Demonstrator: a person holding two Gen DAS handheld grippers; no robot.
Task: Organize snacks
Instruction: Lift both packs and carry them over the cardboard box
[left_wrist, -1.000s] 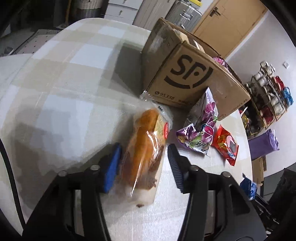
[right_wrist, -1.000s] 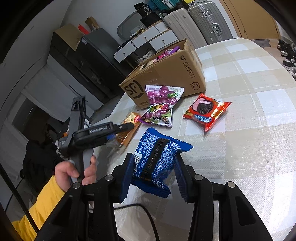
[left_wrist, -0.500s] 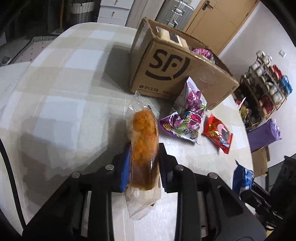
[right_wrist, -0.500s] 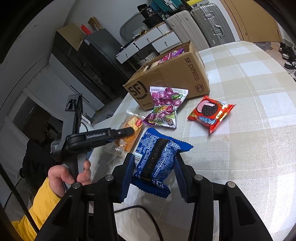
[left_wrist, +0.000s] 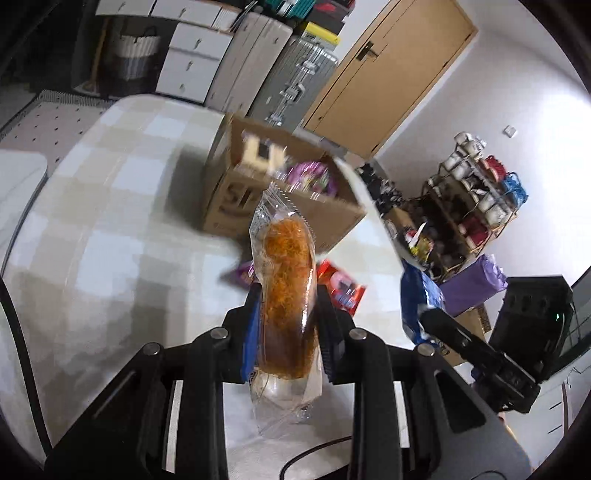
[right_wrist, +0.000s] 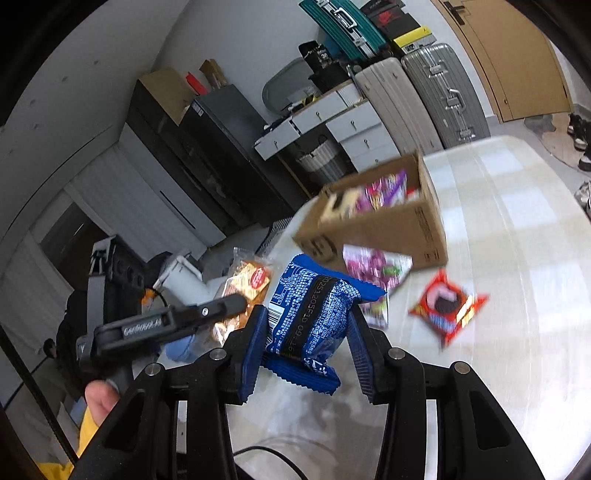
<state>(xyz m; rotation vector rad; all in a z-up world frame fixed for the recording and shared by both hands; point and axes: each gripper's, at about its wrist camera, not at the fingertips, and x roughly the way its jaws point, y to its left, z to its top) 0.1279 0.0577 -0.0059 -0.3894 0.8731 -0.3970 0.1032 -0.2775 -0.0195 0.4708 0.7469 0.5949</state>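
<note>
Left wrist view: the left tongs (left_wrist: 286, 321) are clamped on a clear-wrapped bread roll (left_wrist: 288, 295) topped with orange shreds; the pack stands on end between the two fingers, its crimped top edge pointing toward the cardboard box (left_wrist: 325, 218). The box sits open on the checked counter (left_wrist: 110, 221), with purple packets (left_wrist: 312, 177) visible inside it. Just behind the held roll, low on the counter, a red snack pack (left_wrist: 343, 288) shows to the right and a sliver of purple bag (left_wrist: 243, 275) to the left. At the right edge the right tongs (left_wrist: 424, 321) enter with a blue pack (left_wrist: 417, 295) between them. The box and counter are blurred

Right wrist view: the right tongs (right_wrist: 306, 332) are closed on the blue pack (right_wrist: 314, 314), which tilts slightly between the ribbed pads, printed digits across its black band. Beyond it the cardboard box (right_wrist: 399, 229) stands on the counter (right_wrist: 517, 295), purple wrappers showing over its rim. A purple grape-print bag (right_wrist: 376, 266) lies against the box's near side, and a red cookie pack (right_wrist: 447, 306) lies apart to the right. To the left, the left tongs (right_wrist: 236, 302) hold the bread roll (right_wrist: 247, 284) off the counter edge; part of a hand (right_wrist: 101, 398) and a yellow sleeve (right_wrist: 55, 469) show below
</note>
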